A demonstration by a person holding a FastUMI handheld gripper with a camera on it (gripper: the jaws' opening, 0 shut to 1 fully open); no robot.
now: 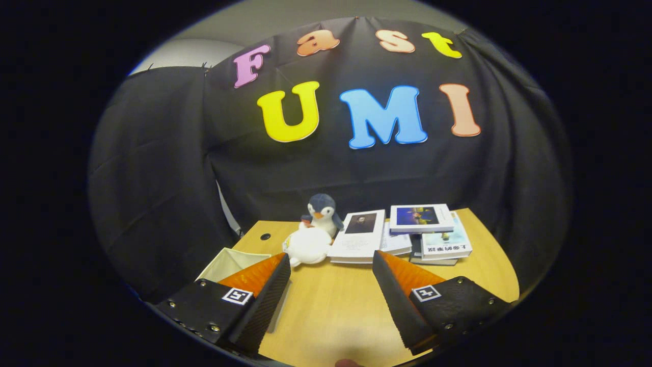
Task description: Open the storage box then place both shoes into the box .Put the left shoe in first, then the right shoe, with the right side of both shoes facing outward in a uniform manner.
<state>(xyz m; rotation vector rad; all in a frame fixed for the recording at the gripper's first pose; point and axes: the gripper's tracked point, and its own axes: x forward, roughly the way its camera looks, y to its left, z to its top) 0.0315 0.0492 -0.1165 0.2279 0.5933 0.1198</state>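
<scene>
Cloth (316,168) hangs black behind everything we see and serves as the booth's back wall. In front of it we have a wooden table (331,311), which we take as our landmark; a small round hole (265,236) sits near its far left corner. Over the near part of the table we hold the gripper (331,262), its two fingers spread wide apart with nothing between them, only bare tabletop in the gap. Just off the table's left edge, partly hidden behind the left finger, we see a pale open container (229,262) that may be the storage box, though we cannot tell for sure. On the far right of the table lies a loose pile of books (423,232), the top one lying flat with a dark picture on its cover, and one white book (359,237) leaning out toward the table's middle. At the far middle of the table a toy penguin (323,211) stands upright, and a round white soft toy (307,246) rests just in front of it, touching the white book's left side.
</scene>
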